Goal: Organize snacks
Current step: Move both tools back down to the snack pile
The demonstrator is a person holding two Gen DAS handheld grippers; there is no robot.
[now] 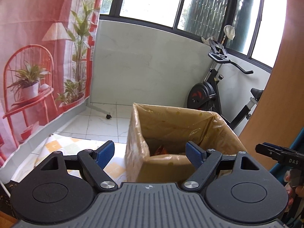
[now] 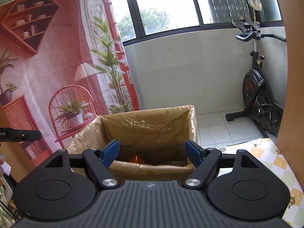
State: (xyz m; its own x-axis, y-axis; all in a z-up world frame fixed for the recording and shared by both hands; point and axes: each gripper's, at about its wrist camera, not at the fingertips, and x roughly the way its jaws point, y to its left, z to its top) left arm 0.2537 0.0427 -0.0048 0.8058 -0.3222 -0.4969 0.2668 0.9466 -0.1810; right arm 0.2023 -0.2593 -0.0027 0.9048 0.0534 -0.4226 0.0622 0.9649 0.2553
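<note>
L to R, left-wrist view: printed fabric backdrop (image 1: 38, 60) w/ red chair & plants; checked pastel cloth (image 1: 57, 144) on the surface; left gripper (image 1: 150, 153), ribbed blue pads wide apart, nothing btwn them. Cardboard box (image 1: 136, 152), rectangular, lined w/ crinkly tan plastic, stands at the cloth's right edge; an orange snack pack (image 1: 161, 150) lies deep inside, mostly hidden. Exercise bike (image 1: 209, 93) behind. Right gripper (image 2: 153, 153) in its own view: pads wide apart, empty, box rim just beyond. Curved wood panel (image 1: 275, 95) at far right.
</note>
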